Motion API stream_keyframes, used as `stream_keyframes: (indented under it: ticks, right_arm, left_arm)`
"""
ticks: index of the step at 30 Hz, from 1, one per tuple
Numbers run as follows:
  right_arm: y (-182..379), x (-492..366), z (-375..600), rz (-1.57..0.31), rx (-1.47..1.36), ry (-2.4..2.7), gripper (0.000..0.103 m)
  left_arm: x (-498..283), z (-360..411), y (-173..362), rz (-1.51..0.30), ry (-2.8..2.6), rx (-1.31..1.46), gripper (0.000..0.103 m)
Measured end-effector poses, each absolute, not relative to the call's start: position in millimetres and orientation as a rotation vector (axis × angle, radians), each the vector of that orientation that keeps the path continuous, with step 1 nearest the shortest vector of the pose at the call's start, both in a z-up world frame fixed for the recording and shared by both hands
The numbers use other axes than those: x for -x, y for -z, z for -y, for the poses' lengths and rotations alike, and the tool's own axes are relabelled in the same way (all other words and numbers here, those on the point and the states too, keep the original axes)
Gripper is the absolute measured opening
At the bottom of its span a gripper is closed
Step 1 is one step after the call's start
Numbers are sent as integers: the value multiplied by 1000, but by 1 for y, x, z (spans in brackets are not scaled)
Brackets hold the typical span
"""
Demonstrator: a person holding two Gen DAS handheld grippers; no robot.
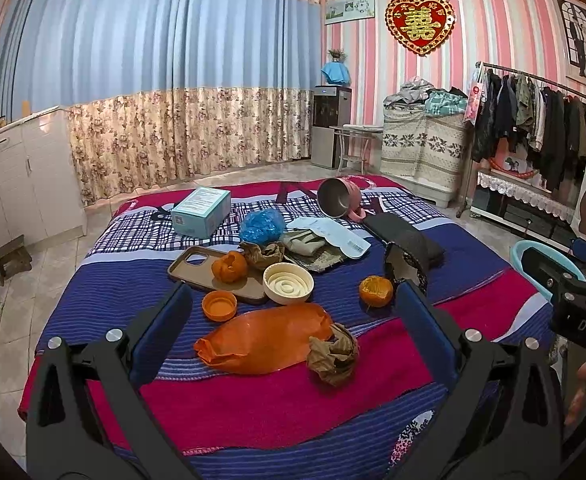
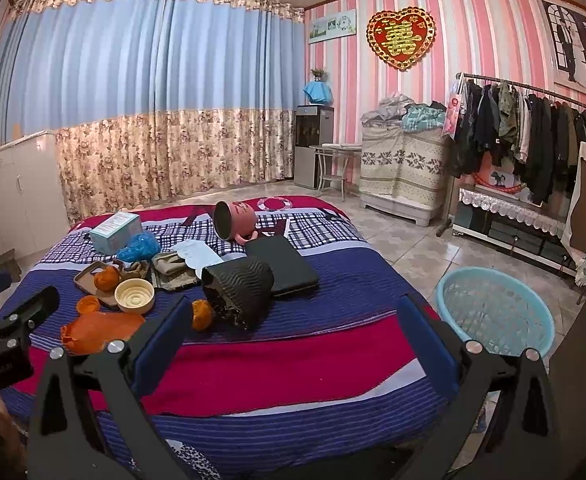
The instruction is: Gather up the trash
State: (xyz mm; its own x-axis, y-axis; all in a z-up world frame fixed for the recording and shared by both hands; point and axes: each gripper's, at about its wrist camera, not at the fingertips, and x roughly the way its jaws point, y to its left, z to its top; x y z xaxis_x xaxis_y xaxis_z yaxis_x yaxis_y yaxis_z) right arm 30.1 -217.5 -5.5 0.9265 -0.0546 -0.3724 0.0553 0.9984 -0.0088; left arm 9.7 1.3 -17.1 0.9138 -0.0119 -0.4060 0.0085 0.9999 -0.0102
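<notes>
Trash lies on a striped bedcover. In the left wrist view an orange plastic bag and a crumpled brown paper ball lie just ahead of my open, empty left gripper. An orange peel, a second peel, an orange cap, another brown paper wad and a blue plastic bag lie further on. My right gripper is open and empty over the bed, near a crushed black paper cup. A light blue basket stands on the floor at the right.
On the bed: a phone case, cream lid, teal box, tipped pink mug, black case, white paper. A clothes rack and cabinets line the walls.
</notes>
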Motion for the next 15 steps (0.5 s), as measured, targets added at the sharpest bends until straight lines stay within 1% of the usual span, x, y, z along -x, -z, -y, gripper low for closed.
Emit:
stream_keyframes:
  ticks: [15]
  right_arm:
    - [8, -29, 217, -385, -5, 59, 99]
  left_arm:
    - [-10, -2, 16, -421, 11, 11, 98]
